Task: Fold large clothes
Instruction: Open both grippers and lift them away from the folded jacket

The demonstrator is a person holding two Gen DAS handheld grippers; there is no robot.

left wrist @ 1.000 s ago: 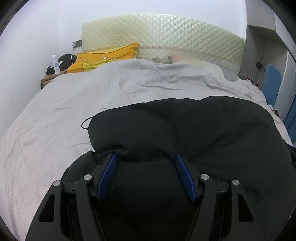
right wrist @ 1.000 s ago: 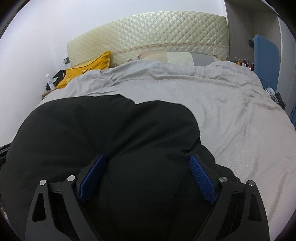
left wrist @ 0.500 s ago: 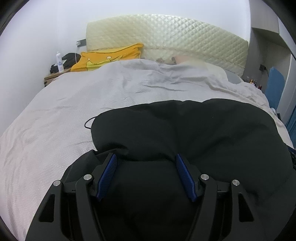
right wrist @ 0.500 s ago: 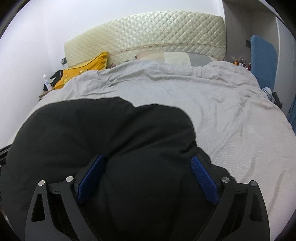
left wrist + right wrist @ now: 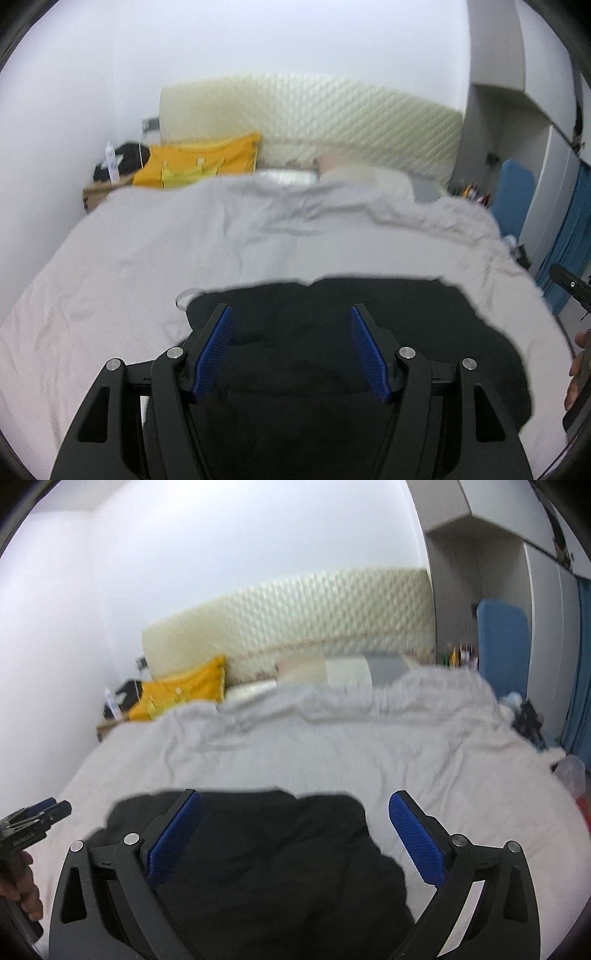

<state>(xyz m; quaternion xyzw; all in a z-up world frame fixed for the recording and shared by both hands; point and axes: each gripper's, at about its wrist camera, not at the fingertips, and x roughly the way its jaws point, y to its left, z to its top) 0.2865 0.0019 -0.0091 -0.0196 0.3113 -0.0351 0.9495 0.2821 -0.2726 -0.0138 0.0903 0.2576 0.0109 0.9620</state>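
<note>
Two hand-held grippers (image 5: 291,347) (image 5: 295,834) — ribbed blue pads apart, the right's widening — hang over a rumpled black garment (image 5: 369,350).

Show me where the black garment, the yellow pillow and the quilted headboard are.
black garment (image 5: 277,849), right wrist view, middle of the dark cloth.
yellow pillow (image 5: 199,162), left wrist view, centre of its face.
quilted headboard (image 5: 332,114), left wrist view, middle of the padding.

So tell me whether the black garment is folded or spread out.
Folded, it appears: the black garment lies as a compact bundle with layered edges on the grey bedcover, no sleeves spread out. How neatly, the blur hides.
</note>
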